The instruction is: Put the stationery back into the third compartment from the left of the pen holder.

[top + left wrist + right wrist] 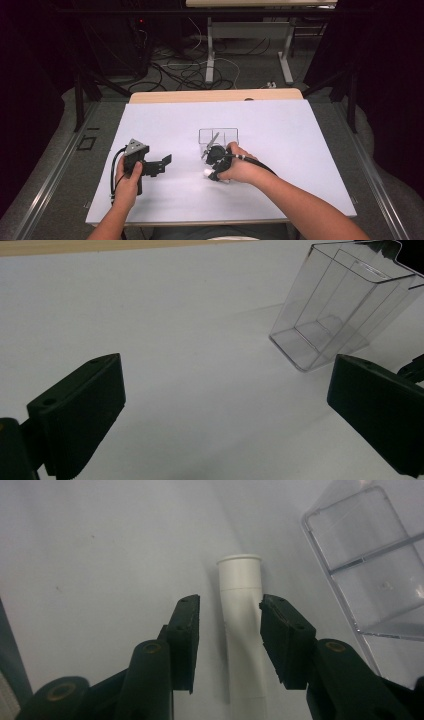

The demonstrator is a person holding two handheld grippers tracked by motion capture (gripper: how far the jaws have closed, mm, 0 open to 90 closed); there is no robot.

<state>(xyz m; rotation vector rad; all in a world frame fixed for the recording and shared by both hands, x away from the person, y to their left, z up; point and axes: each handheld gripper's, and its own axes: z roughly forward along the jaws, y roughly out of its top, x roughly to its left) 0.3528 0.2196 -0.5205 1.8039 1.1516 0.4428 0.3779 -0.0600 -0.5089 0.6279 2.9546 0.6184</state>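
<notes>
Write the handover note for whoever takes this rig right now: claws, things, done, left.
Left claw: open, holding nothing, hovering over the white table, aimed toward the clear container.
Right claw: jaws straddle the white tube, which lies flat on the table; a gap shows on each side, so not gripped yet.
Clear container: upright, beside the tube, nothing visible inside.
Done: right claw lined up on the tube.
Left: probably close on the tube, lift it, and likely drop it into the container.
</notes>
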